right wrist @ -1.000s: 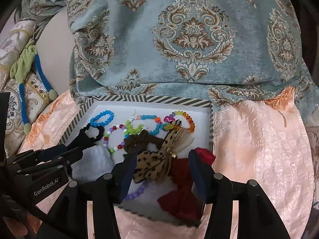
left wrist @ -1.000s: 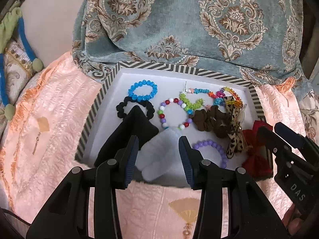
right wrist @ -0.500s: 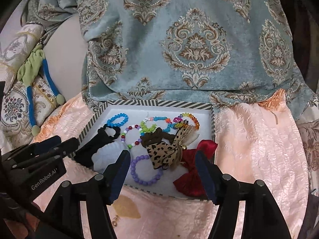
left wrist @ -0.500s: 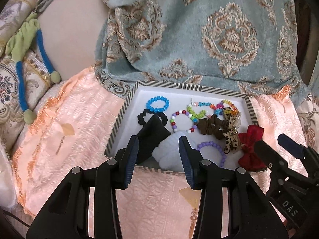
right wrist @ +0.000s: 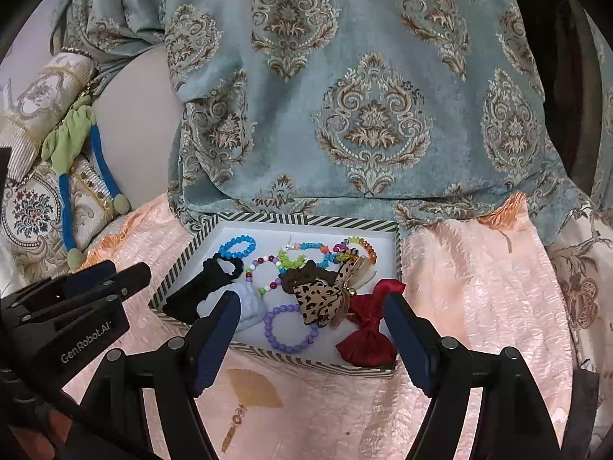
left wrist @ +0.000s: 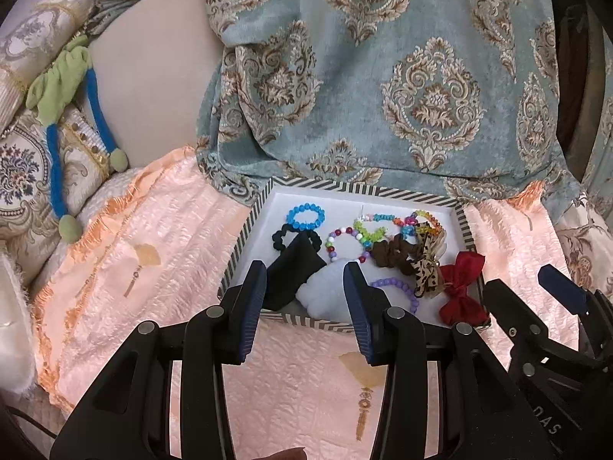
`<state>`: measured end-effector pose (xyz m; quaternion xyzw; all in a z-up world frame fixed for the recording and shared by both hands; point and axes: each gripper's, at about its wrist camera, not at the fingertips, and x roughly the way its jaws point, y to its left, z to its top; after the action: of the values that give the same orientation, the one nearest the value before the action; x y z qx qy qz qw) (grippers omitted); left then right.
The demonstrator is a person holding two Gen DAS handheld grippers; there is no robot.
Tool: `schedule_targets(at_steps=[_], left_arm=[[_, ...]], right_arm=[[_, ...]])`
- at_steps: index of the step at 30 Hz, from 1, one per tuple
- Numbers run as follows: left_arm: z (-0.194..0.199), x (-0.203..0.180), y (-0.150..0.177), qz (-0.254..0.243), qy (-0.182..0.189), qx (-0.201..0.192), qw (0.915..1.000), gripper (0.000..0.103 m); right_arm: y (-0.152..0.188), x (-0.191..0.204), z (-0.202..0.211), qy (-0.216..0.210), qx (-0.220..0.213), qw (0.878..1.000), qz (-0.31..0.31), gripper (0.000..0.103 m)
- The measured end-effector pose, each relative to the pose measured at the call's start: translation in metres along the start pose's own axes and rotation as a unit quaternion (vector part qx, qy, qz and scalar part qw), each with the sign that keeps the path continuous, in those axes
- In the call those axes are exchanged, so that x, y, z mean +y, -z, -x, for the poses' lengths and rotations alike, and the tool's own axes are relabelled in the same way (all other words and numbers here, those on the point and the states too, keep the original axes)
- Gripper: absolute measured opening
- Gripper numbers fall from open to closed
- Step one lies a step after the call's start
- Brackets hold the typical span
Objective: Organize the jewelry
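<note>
**Both grippers empty, jewelry in striped tray**

Left gripper sat parted, nothing between its ribbed blue pads. Right gripper had just been opening, jaws wide, also empty. Both hovered over a crinkled peach bedspread. Beyond them the tray, striped rim, white floor, held everything: purple bead bracelet, satin red bow, leopard-print bow, fuzzy white pouch, black cloth, brown scrunchie, blue bead bracelet. Teal damask fabric draped behind, touching the far rim.
</note>
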<state>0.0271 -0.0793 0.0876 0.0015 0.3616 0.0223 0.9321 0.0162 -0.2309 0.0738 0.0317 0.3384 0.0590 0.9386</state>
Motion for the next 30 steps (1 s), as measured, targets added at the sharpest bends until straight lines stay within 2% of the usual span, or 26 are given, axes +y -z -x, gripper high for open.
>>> schedule_targets(at_steps=[13,22,30], left_arm=[[0.019,0.004,0.003,0.002,-0.002,-0.015,0.9999,0.042],[0.026,0.003,0.004,-0.007,-0.015,-0.028,0.9995,0.042],[0.023,0.006,0.006,-0.003,-0.015,-0.024,0.9996,0.042]], right_arm=[[0.001,0.003,0.021,0.004,-0.021,1.0,-0.003,0.077],[0.002,0.008,0.024,0.003,-0.023,1.0,0.003,0.08],[0.004,0.007,0.022,0.003,-0.016,1.0,0.005,0.08]])
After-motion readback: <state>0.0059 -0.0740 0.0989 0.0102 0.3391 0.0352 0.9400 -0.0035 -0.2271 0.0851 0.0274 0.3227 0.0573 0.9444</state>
